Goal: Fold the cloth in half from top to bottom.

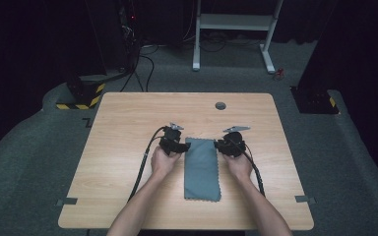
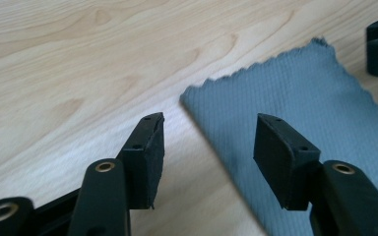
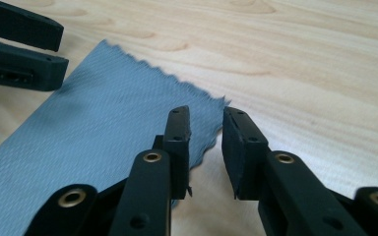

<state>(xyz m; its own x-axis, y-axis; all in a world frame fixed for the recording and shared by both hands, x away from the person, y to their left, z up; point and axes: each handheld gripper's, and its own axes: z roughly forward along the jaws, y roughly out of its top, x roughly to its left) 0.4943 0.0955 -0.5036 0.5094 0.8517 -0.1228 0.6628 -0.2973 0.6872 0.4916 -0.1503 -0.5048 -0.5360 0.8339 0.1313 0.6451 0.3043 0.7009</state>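
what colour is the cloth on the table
Grey-blue, with a fine woven texture and zigzag-cut edges; the cloth shows best in the right gripper view.

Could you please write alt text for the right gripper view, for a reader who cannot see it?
The right gripper hangs with open jaws just over a far corner of a grey cloth lying flat on a wooden table; nothing is gripped. The left gripper, also open, is at the cloth's other far corner, top left.

Bare table (image 1: 128,118) lies open around the cloth (image 1: 202,169).
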